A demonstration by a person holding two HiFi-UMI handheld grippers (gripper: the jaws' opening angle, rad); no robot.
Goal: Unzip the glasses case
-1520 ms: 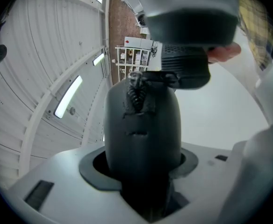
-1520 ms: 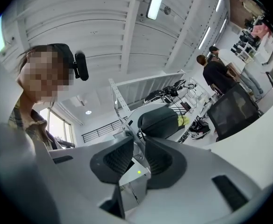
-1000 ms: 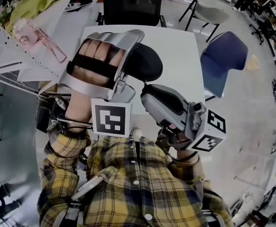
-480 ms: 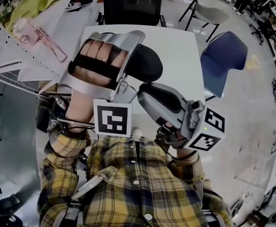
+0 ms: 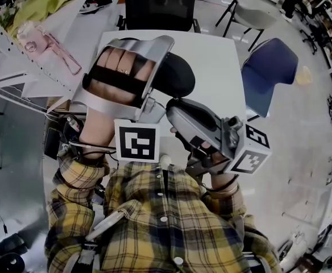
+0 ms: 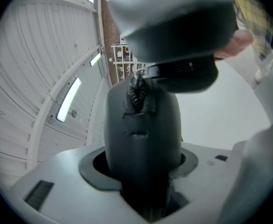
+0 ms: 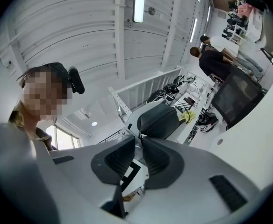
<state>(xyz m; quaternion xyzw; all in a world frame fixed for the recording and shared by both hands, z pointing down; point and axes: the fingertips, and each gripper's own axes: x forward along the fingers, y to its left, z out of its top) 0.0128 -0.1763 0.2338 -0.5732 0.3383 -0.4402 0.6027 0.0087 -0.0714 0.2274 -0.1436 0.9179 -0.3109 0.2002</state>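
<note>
1. My left claw (image 6: 143, 174) clamps the lower end of the glasses case (image 6: 143, 125). The case stands upright between the jaws.
2. The zipper pull (image 6: 136, 84) sits at the case's top end, right under the right claw's tips.
3. The right claw (image 7: 137, 141) is narrowed to a thin slit, and I read it as pinching the pull.
4. In the head view, I see the case (image 5: 177, 75) held above the white counter (image 5: 214, 56), both claws close to my chest.

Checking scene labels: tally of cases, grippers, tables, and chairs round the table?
Case: 1
Grippers: 2, left on case, right on zip pull
Chairs: 3, black, blue, grey
Table: 1
Total: 7
</note>
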